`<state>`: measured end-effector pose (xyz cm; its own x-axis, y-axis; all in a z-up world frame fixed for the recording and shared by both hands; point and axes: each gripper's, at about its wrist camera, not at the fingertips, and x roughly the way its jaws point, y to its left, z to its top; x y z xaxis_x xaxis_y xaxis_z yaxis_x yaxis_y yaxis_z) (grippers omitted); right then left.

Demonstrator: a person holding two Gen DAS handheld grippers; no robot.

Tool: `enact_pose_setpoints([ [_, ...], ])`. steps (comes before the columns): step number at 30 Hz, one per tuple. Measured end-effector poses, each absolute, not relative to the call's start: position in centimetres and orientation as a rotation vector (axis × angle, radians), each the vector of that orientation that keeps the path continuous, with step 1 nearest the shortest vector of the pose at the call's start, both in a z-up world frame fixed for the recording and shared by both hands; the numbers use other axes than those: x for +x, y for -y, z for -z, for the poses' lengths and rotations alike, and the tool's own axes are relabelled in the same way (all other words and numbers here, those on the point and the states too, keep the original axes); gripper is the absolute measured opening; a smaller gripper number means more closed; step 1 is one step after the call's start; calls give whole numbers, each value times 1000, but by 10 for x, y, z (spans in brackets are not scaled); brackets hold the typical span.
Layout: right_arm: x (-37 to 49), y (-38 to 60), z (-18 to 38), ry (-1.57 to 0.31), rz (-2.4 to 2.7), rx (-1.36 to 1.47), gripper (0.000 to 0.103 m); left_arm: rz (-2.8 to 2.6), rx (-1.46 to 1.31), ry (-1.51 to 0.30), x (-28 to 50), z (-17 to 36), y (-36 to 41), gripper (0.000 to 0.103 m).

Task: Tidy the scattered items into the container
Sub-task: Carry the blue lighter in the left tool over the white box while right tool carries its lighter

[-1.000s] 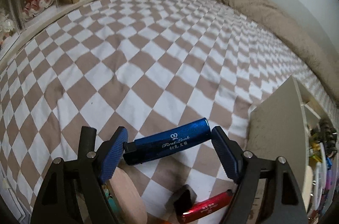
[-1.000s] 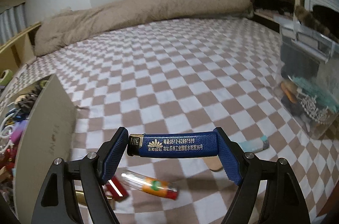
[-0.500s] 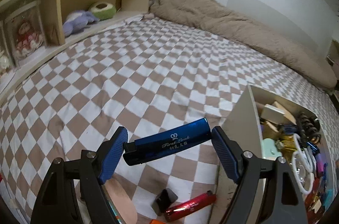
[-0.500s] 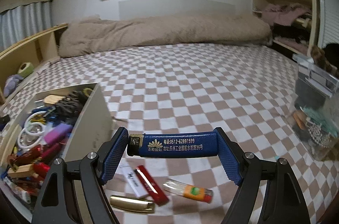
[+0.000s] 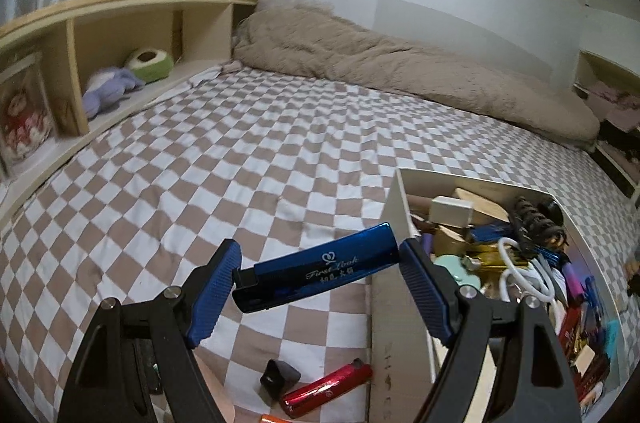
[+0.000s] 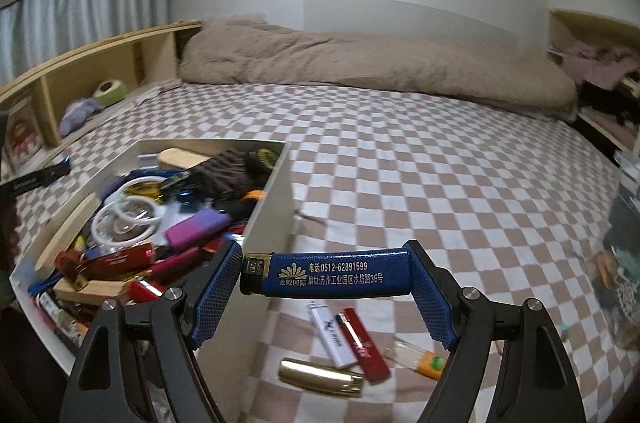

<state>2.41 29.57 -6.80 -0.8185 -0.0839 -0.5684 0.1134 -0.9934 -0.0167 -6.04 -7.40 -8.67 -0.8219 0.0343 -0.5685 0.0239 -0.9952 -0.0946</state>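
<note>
We see the bed (image 5: pixel 248 159), then the crowded box (image 6: pixel 276 191) on it. Each gripper's jaws clamp a blue lighter endwise: left gripper (image 5: pixel 316 265), right gripper (image 6: pixel 324 277). Released short of the box's wall, either lighter (image 6: pixel 326 275) could fall outside.

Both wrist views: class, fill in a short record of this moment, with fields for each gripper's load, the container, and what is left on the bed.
left gripper: shut on glossy blue lighter, held lengthwise and tilted
right gripper: shut on matte blue lighter, held level
container: open white box, already crowded
left on bed: gold lighter, white lighter, red lighter, clear orange lighter
</note>
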Motion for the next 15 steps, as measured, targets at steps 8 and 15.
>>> enact_pose_setpoints([
  [8, 28, -257, 67, -168, 2822, 869, 82, -2946, -865, 65, -52, 81, 60, 81],
  [15, 29, -233, 69, -127, 2713, 890, 82, -2898, -824, 29, -46, 76, 50, 81],
])
